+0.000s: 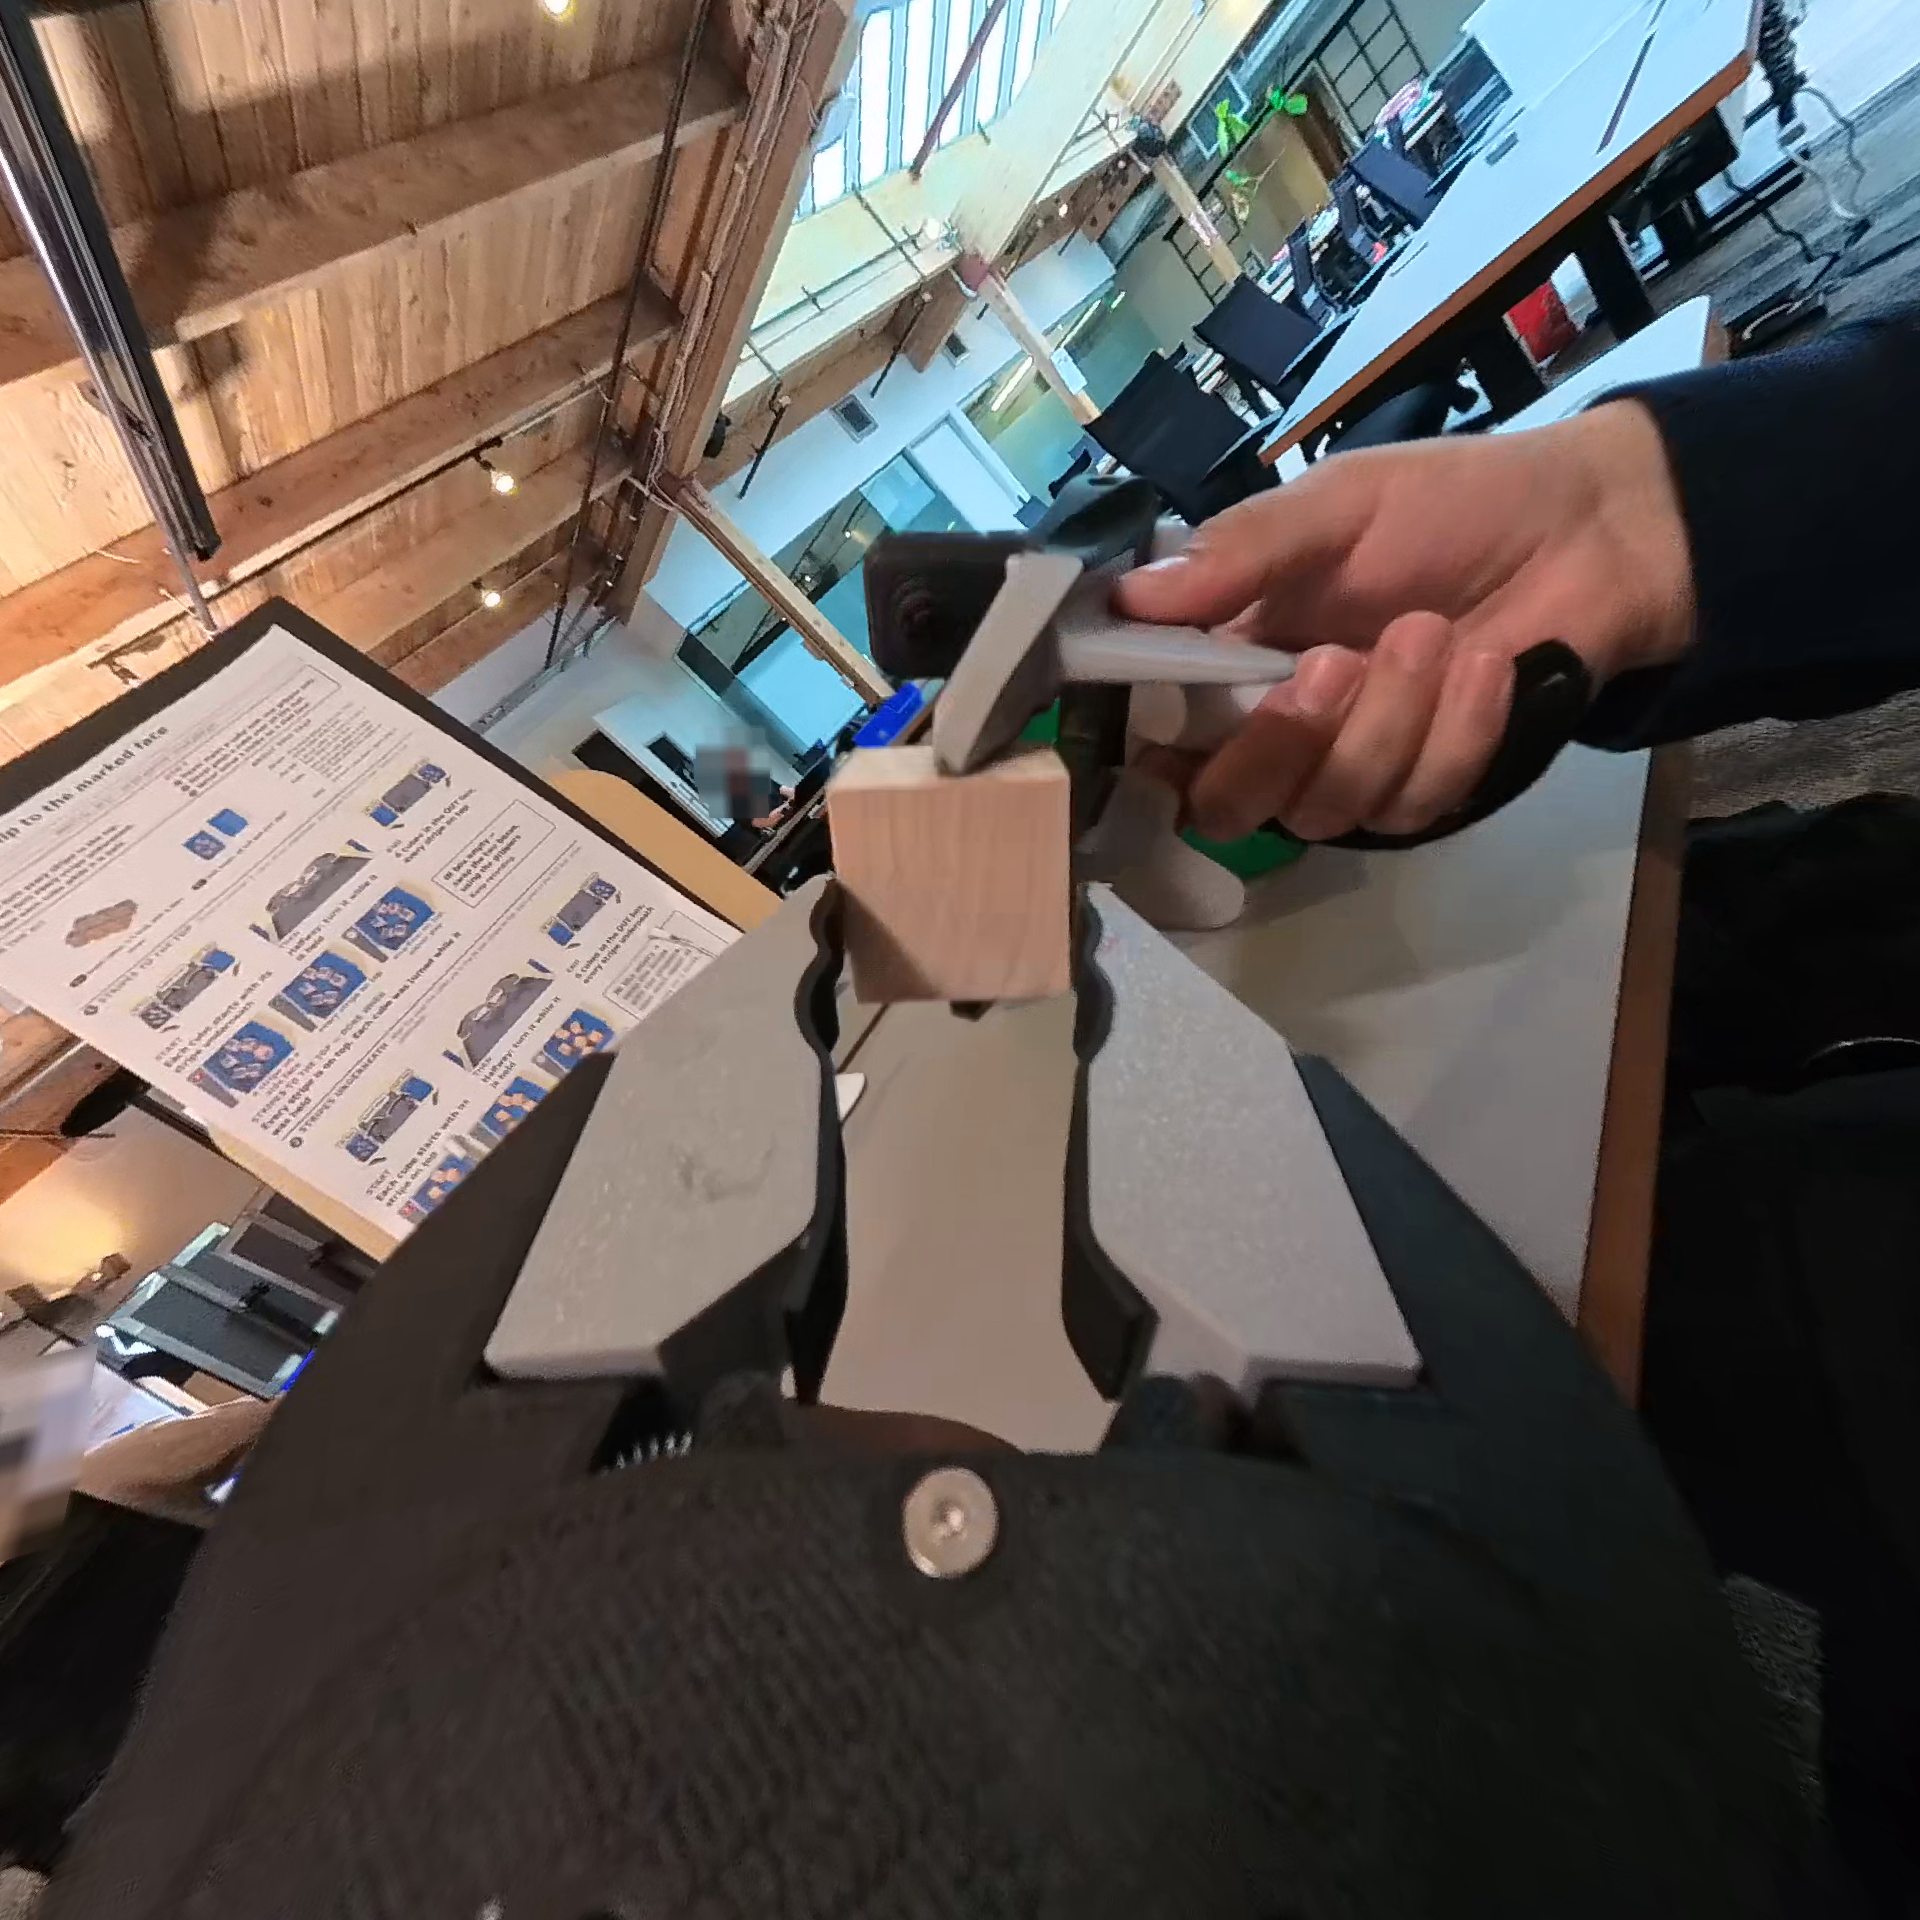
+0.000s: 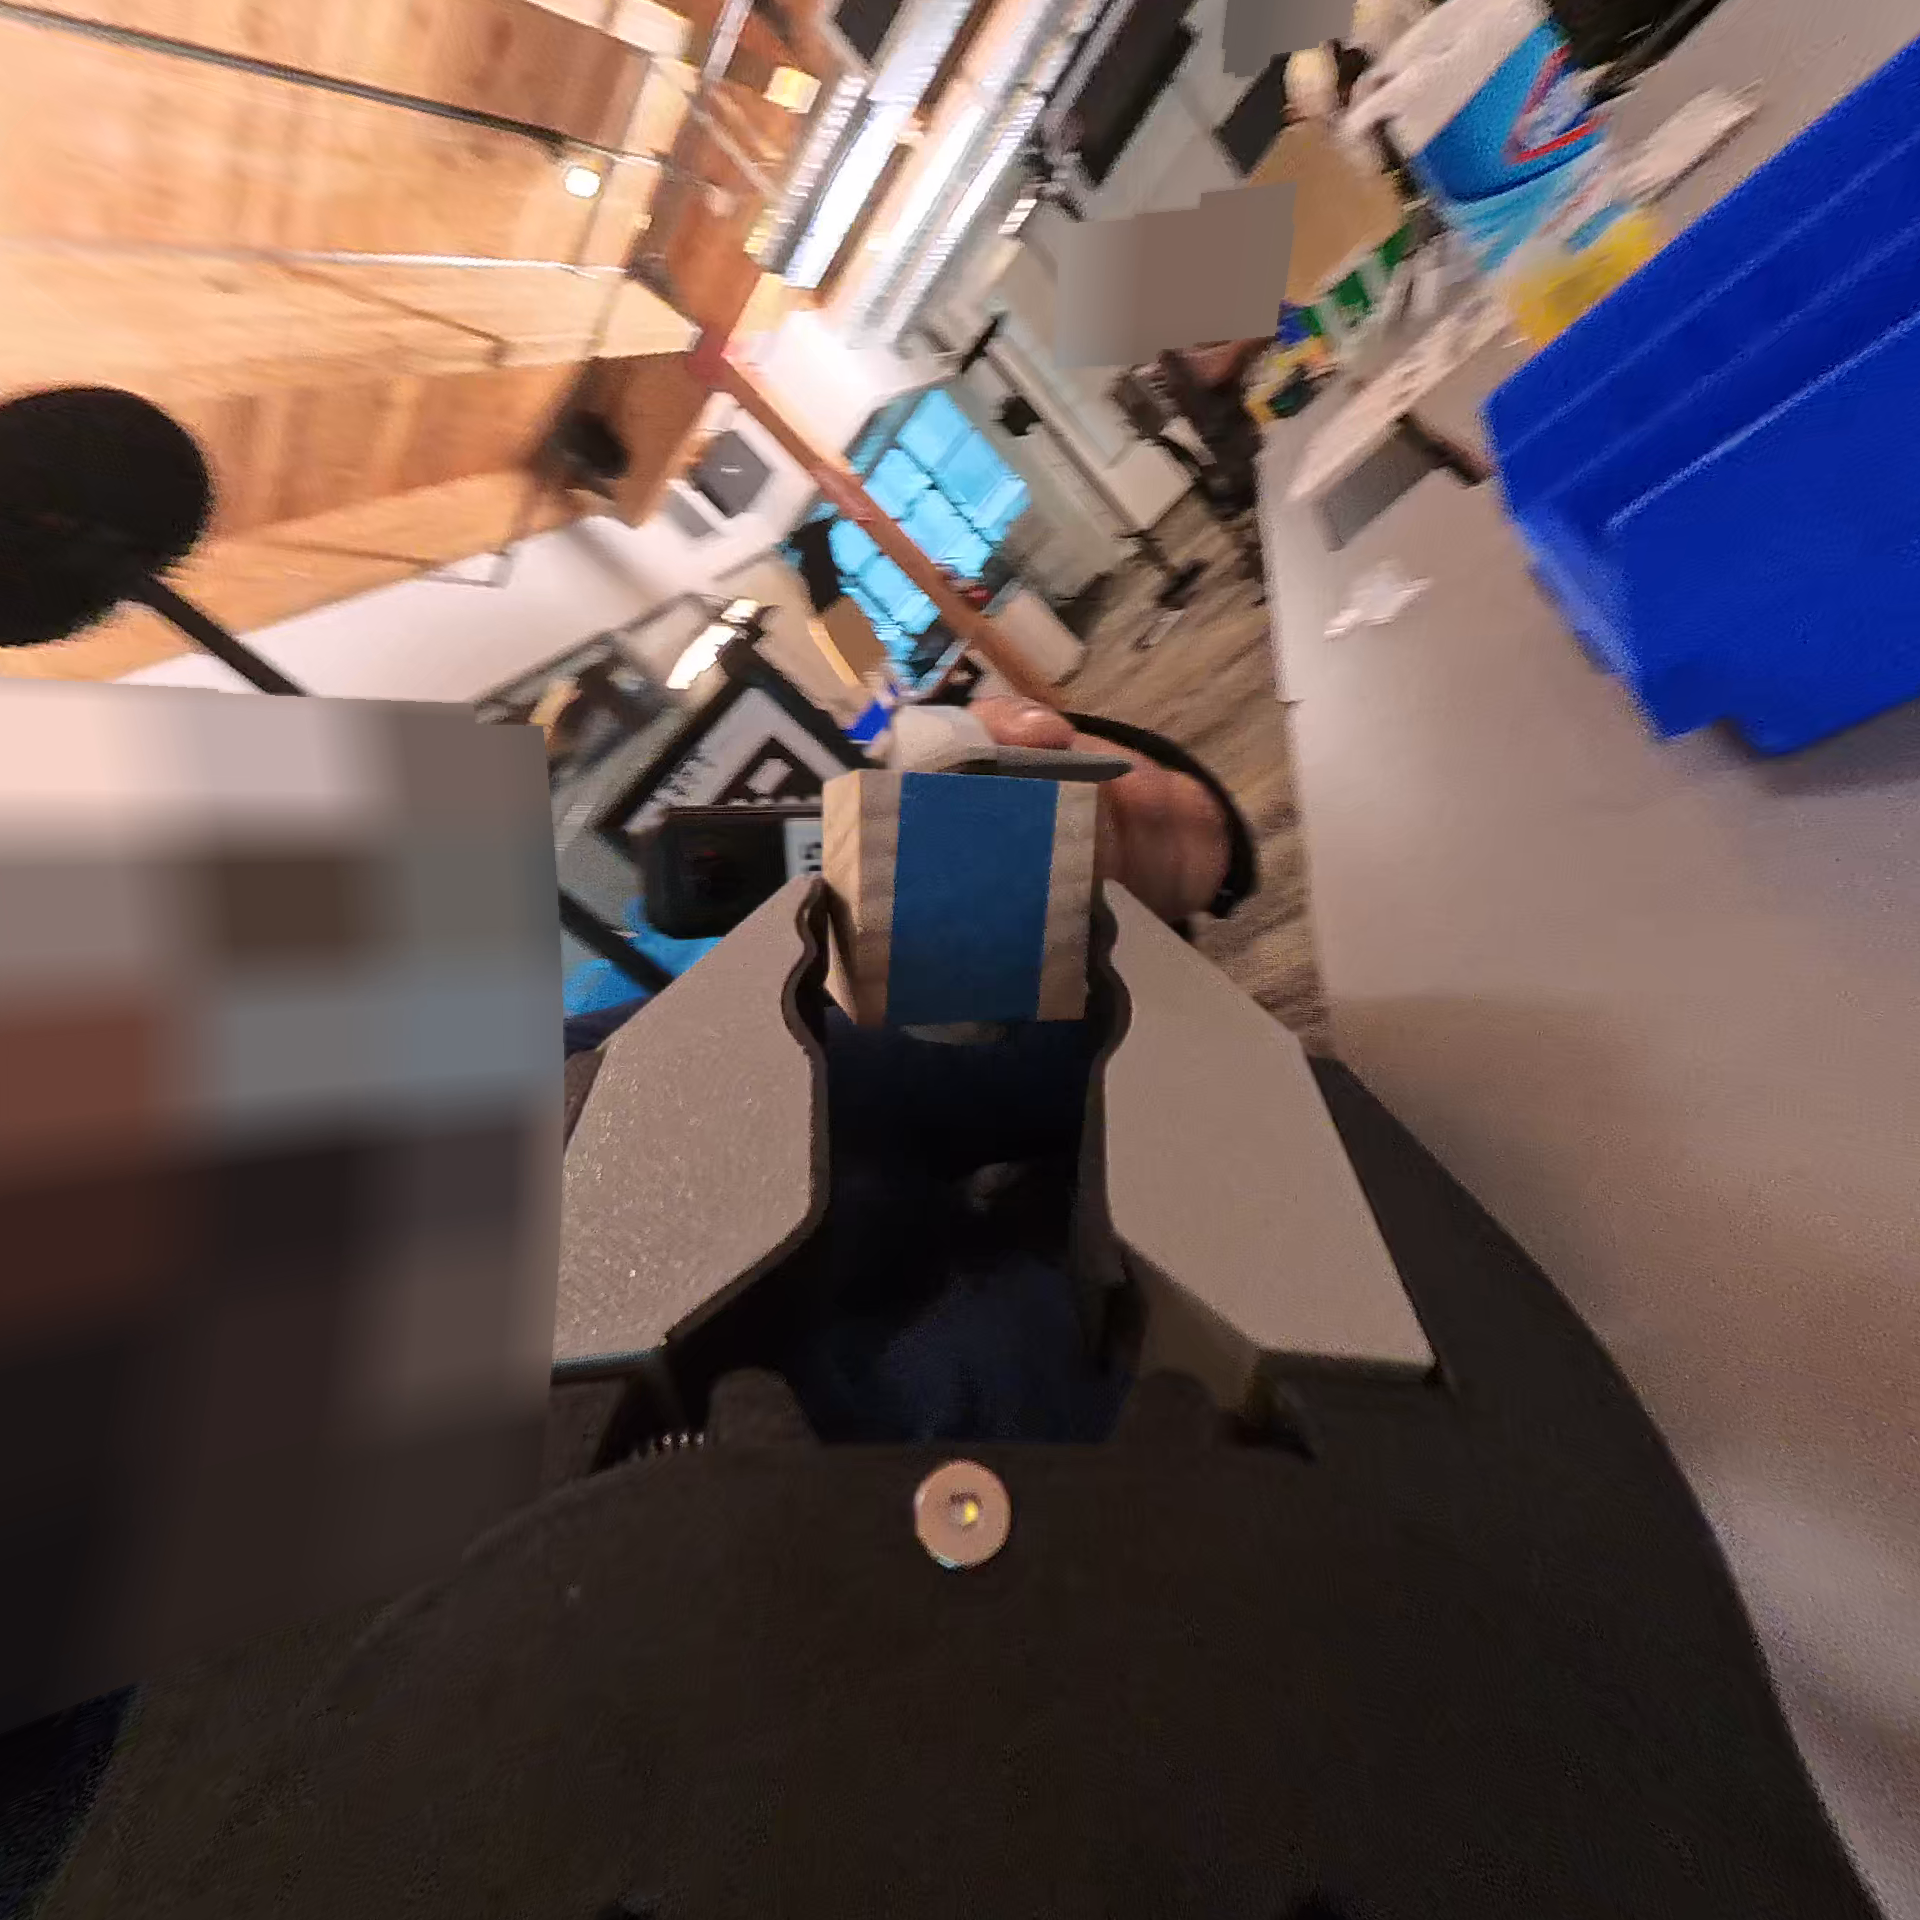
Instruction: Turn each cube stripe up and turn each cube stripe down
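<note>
A wooden cube [image 1: 951, 883] is held in mid-air above the table. My left gripper [image 1: 951, 940] is shut on its two sides. In the left wrist view only plain wood faces show. One grey finger [image 1: 997, 665] of the right gripper presses on the cube's top, and a second tip shows just under it. In the right wrist view the cube [image 2: 971, 904] shows a face with a blue stripe. My right gripper [image 2: 961, 935] is shut on it. A finger [image 2: 1039, 767] of the left gripper lies across the cube's far top edge.
A person's hand [image 1: 1403, 644] holds the right gripper. A printed instruction sheet [image 1: 312, 904] stands at the left. The grey table [image 1: 1403, 1039] lies below, with its wooden edge on the right. A blue bin [image 2: 1714, 468] sits on the table [image 2: 1507, 935] at upper right.
</note>
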Demonstrator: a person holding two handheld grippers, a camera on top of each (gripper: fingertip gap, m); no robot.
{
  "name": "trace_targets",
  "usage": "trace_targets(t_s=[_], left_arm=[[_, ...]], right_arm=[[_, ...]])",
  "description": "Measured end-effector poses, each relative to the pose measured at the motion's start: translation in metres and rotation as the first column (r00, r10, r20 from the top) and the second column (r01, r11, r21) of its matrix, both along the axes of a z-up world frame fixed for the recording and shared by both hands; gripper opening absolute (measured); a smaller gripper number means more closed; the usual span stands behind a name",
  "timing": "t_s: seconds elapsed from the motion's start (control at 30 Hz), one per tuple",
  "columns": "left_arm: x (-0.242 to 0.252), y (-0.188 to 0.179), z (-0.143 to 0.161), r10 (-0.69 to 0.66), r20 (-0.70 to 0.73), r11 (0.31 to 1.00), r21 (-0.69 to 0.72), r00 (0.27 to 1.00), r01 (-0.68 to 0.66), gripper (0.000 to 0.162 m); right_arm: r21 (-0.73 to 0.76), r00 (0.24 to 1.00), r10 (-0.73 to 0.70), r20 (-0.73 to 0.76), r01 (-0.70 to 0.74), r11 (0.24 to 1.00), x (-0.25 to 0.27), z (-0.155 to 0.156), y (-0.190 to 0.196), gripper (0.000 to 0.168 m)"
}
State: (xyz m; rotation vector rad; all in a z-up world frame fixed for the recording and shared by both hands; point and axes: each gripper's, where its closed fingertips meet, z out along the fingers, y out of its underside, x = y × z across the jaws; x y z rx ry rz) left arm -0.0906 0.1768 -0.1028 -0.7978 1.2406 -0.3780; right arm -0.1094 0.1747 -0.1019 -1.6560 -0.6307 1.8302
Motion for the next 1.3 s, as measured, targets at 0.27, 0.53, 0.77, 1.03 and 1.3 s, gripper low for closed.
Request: trace_targets(t_s=[0.27,0.53,0.77,1.03,1.3], left_arm=[[0.000,-0.002,0.005,0.029,0.015,0.999,0.037,0.999,-0.029,0.045],[0.000,-0.004,0.000,0.018,-0.035,0.998,0.066,0.999,-0.015,0.045],[0.002,0.006,-0.011,0.046,-0.065,0.997,0.068,0.997,-0.042,0.044],[0.004,0.008,-0.013,0.074,-0.065,0.994,0.089,0.995,-0.069,0.044],[-0.001,0.028,-0.025,0.123,-0.123,0.991,-0.044,0.985,-0.129,0.044]], right_arm=[[0.074,0.991,-0.085,0.106,0.077,0.994,-0.009,-0.006,0.000,0.046],[0.111,0.982,-0.081,0.170,0.062,0.992,-0.006,-0.010,-0.004,0.044],[0.266,0.924,-0.227,0.308,0.145,0.953,0.002,-0.013,0.002,0.042],[0.338,0.895,-0.286,0.344,0.166,0.926,0.004,-0.014,0.005,0.042],[0.437,0.780,-0.546,0.306,0.394,0.808,0.085,0.014,0.040,0.042]])
